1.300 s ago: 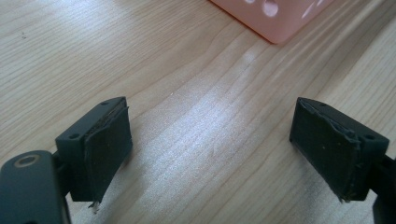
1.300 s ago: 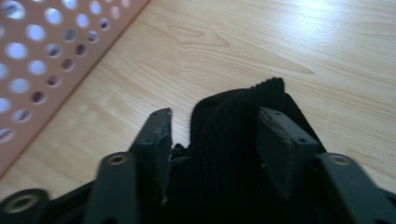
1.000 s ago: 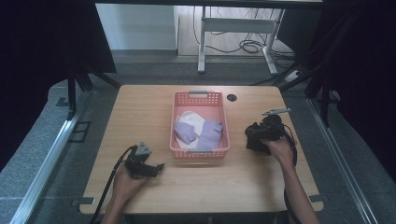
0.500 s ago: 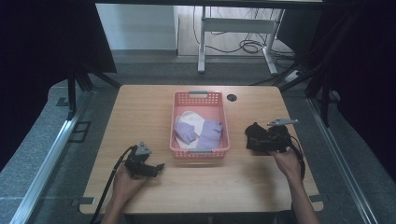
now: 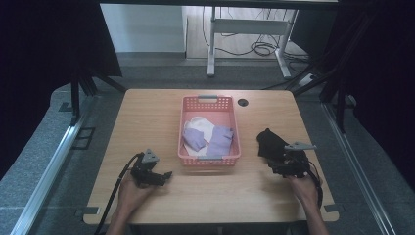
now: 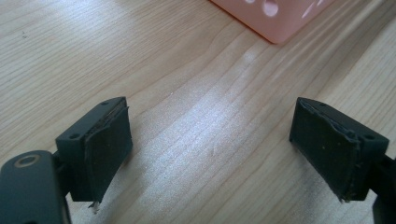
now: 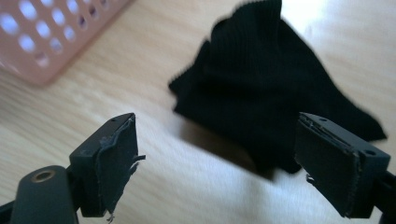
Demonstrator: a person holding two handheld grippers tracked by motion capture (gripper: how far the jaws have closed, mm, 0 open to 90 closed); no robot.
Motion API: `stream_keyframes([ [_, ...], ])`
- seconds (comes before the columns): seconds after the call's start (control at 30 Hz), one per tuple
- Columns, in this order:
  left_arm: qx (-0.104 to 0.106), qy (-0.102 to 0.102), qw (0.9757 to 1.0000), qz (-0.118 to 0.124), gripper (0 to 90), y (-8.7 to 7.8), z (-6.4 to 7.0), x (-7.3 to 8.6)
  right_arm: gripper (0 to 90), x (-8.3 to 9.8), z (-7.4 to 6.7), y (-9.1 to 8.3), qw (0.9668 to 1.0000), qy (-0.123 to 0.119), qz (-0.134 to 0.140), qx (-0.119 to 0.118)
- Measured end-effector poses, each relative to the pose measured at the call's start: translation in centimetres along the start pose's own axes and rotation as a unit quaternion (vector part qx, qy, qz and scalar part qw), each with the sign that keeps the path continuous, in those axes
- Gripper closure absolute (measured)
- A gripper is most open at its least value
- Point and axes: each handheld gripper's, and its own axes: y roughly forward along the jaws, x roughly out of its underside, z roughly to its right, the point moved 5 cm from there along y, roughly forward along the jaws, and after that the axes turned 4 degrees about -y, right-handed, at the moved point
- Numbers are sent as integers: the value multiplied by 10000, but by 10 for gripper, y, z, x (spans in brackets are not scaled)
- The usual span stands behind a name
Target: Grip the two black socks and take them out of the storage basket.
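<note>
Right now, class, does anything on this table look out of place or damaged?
The black cloth lies crumpled on the bare table right of the pink basket, while the purple and white cloths sit inside it. The rubber pads on the right gripper are frayed at their edges.

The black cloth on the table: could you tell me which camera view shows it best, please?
The right gripper view: the black cloth lies close ahead, its ribbed weave and crumpled edges visible, though slightly blurred. The high view shows the cloth as a small dark shape right of the pink basket.
</note>
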Motion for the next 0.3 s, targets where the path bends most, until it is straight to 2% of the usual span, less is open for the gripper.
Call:
stream_keyframes([
  [0.17, 0, -2, 10000, 1, 127, 0, 0, 0, 140, 16, 0, 5, 9997, -58, -254, -13],
  [0.3, 5, -14, 10000, 10, 127, 0, 0, 0, 140, 19, 0, 7, 9993, -69, -359, -19],
])
